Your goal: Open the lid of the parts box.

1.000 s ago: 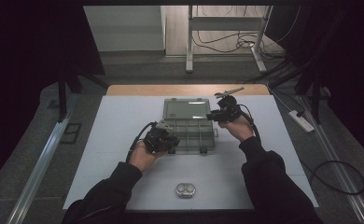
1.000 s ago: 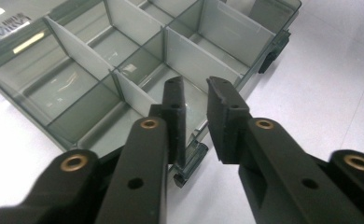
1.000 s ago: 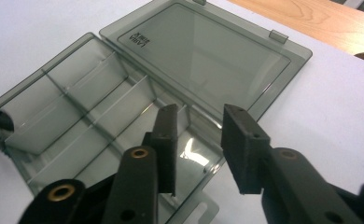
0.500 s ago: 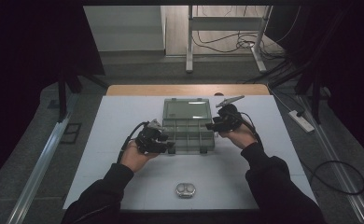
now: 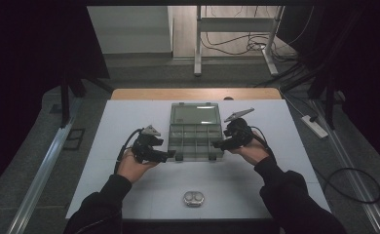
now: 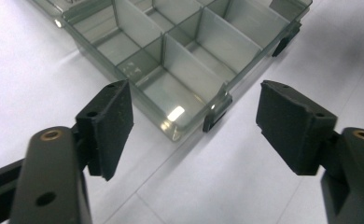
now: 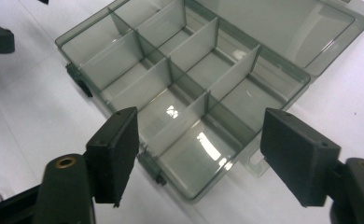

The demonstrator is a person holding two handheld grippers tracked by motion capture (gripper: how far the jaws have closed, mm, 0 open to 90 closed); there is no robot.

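Observation:
A clear grey compartment box (image 5: 195, 132) lies open on the white table (image 5: 124, 122), its lid flat behind it and its cells empty. My left gripper (image 5: 171, 156) is open at the box's front left corner. In the left gripper view that gripper (image 6: 194, 95) frames this corner of the box (image 6: 185, 60) and a black latch (image 6: 215, 114). My right gripper (image 5: 218, 145) is open at the front right side. Its own view looks over the box (image 7: 189, 74), and the gripper (image 7: 201, 116) stands wide above the near cells with nothing held.
A small round metal object (image 5: 193, 198) lies near the table's front edge, between the person's forearms. A wooden strip (image 5: 193, 93) borders the far edge. Cables and a power strip (image 5: 314, 126) lie on the floor to the right.
The right gripper has come back toward the person, from beside the lid to the front right of the box. The left gripper has drawn slightly left, off the box's front left corner.

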